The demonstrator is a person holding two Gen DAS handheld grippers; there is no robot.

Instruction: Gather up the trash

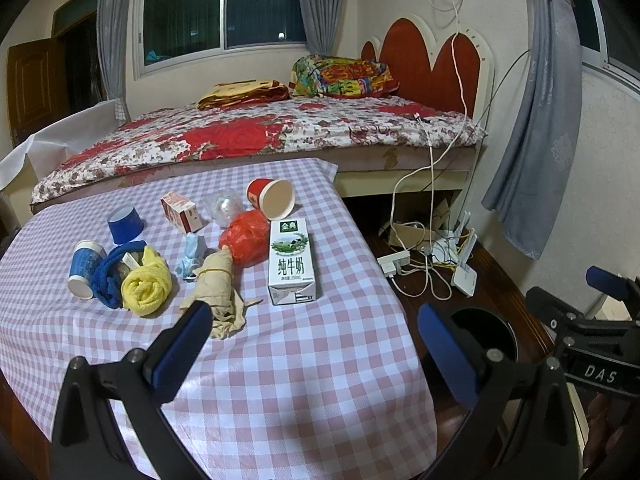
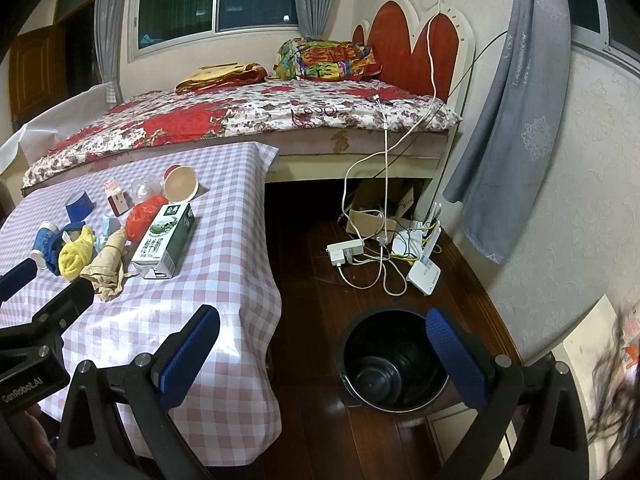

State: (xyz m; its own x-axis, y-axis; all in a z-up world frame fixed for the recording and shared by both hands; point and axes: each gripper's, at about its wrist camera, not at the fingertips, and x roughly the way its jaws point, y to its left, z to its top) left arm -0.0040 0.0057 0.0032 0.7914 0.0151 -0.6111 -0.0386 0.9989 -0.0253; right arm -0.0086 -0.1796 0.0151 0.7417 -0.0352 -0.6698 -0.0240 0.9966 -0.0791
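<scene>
Beside the milk carton point(image 1: 293, 261) on the counter point(image 1: 280, 360) the trash lies uncollected, both jaws spread and empty, so next probably comes grasping the carton for the seemingly empty bin point(image 2: 394, 360).

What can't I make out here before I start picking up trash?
- Bin: right wrist view shows its dark inside, too dim to see contents; in the left wrist view the left claw covers most of it.
- Blue towel: something is tucked in its folds, mostly covered.
- Clear plastic item: see-through, shape unclear.
- Right edge of the right wrist view: blurred.
</scene>
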